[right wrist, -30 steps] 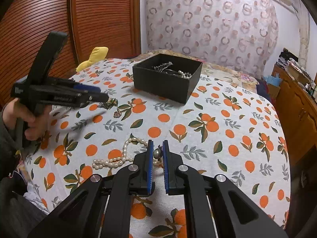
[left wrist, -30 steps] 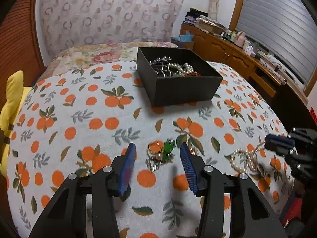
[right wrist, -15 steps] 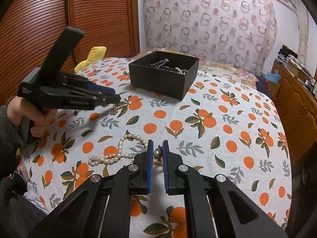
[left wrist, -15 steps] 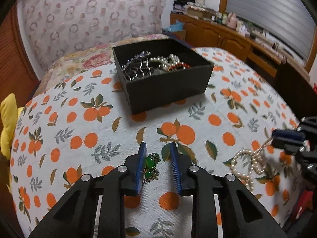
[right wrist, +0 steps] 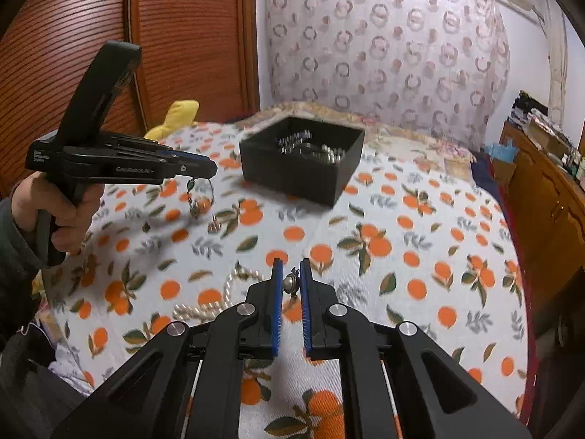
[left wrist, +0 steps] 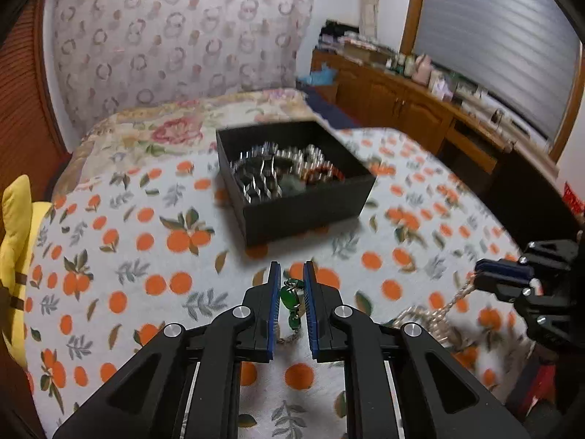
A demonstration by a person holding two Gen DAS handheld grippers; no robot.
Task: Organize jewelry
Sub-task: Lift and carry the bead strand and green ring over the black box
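Jewelry gathered for the black box [left wrist: 292, 197]

Short of the box, a green-stone chain [left wrist: 289, 298] is lifted by the closing left gripper [left wrist: 291, 285]; nearer, a pearl necklace [right wrist: 204, 307] is clamped at its clasp by the right gripper [right wrist: 291, 280], for transfer.

**Blur, tangles and cut-off edges**

The black box [left wrist: 303, 216] and its jewelry [left wrist: 281, 175] are smeared by motion; single pieces inside cannot be told apart. The pearl necklace [right wrist: 204, 309] runs partly behind the right gripper's fingers [right wrist: 278, 292]. The yellow cushion [left wrist: 16, 256] is cut off at the left edge.
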